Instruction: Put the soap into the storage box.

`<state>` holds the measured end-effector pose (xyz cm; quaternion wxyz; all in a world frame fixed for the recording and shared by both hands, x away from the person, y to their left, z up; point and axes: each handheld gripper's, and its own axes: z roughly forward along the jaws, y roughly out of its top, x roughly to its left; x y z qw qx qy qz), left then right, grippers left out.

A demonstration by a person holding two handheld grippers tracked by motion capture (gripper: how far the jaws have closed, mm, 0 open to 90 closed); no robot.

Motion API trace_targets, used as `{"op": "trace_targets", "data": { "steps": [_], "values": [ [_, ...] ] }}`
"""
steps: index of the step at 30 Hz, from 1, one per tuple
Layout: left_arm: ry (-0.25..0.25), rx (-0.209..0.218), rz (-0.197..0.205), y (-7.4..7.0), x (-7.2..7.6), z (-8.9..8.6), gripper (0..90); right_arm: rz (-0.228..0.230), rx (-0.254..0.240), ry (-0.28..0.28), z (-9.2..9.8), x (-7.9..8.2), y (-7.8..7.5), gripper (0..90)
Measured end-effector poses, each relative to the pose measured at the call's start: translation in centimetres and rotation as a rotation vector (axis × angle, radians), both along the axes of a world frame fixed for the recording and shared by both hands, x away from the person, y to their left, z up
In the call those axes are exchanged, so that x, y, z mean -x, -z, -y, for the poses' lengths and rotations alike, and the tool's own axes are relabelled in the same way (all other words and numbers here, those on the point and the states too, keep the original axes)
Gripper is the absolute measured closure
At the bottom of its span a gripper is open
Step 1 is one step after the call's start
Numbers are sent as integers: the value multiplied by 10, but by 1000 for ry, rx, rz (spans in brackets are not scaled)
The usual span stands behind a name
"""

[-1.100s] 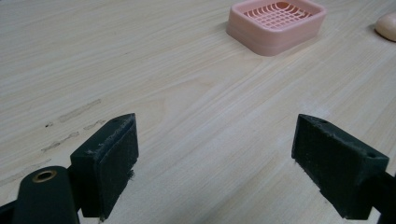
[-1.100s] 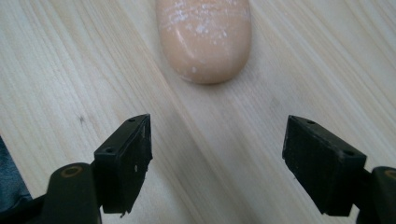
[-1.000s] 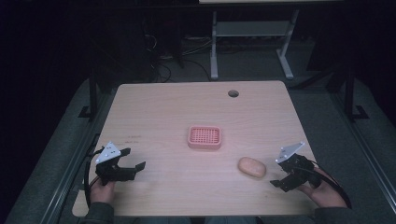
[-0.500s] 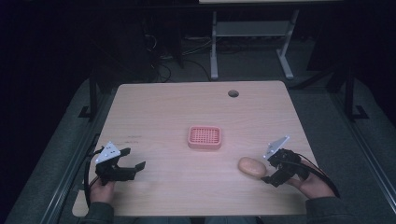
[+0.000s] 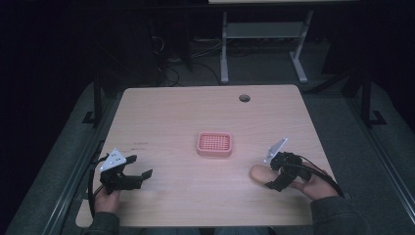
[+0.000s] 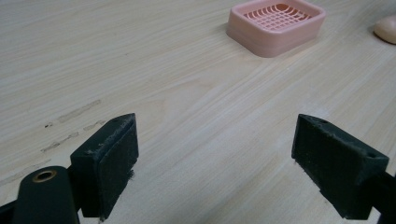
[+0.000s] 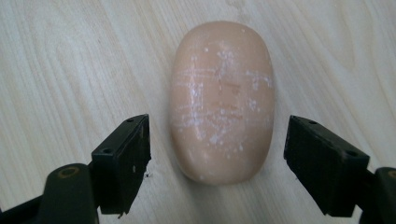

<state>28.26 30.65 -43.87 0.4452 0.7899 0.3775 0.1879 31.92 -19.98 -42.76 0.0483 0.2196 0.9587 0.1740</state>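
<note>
While the right hand-held gripper [image 7: 217, 163] hung low over the near right part of the surface [image 5: 171, 122], its jaws stood apart with the soap bar [image 7: 220, 100] lying between them, a gap left on either side and neither pad touching it; in the right gripper view the bar's long axis ran straight away from the gripper, so the jaws faced its two long flanks and a close would likely have taken it across the narrow width; white scuffs marked its top; in the high view the same right hand-held gripper [image 5: 278, 177] sat just at the right end of the soap bar [image 5: 261, 173], the person's hand behind it, which made the right hand by far the nearer one; the left hand-held gripper [image 5: 139, 172] rested well apart at the near left, its jaws also spread and empty over bare wood; farther on, near the middle of the surface, sat the pink soap dish [image 5: 214, 144], seen also beyond the left jaws as a slotted tray [image 6: 276, 24]; a round cable hole [image 5: 244, 98] lay near the far edge; against a second earlier, the right gripper had come in leftward from beside the bar to straddle it, while the left gripper, the bar and the dish had stayed put.
</note>
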Motion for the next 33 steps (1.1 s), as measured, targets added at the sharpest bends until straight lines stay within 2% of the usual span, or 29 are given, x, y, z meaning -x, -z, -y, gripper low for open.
{"op": "trace_targets", "data": {
  "steps": [19,33],
  "values": [
    [-5,5,-3,0,0,0,143,-42,50,-13,-11,-13,10,230],
    [-6,9,0,-1,0,0,143,-65,73,-31,-15,-17,13,279]
  ]
}}
